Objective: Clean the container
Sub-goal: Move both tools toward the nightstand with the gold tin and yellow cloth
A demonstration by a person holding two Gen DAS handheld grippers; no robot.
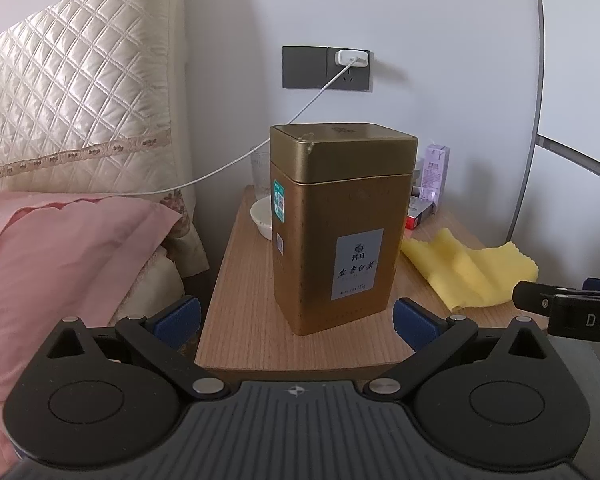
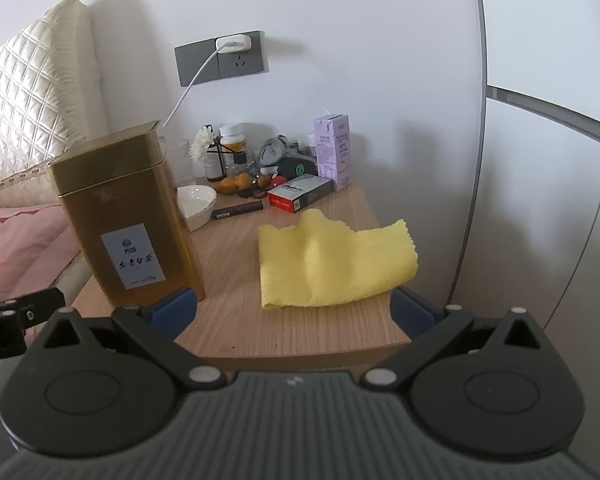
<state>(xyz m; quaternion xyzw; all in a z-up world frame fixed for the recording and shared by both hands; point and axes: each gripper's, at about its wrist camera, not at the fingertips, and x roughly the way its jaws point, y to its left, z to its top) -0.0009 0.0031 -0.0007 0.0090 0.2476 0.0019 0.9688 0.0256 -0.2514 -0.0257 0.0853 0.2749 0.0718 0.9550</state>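
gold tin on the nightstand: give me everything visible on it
The gold tin is a tall rectangular metal-looking box with rounded corners, standing upright on the wooden nightstand near its front left. Its lid is on and looks seated. A pale blue label with dark characters is on one face; a green sticker and a smaller code sticker are on another. A white dish sits just behind it. Neither gripper touches it.

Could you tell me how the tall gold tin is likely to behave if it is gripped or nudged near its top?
The gold tin stands tall on a narrow base, so a push near the lid would probably tip it rather than slide it. Its smooth metal walls look slippery and may slip in a light grip. The lid sits as a separate cap and might lift off.
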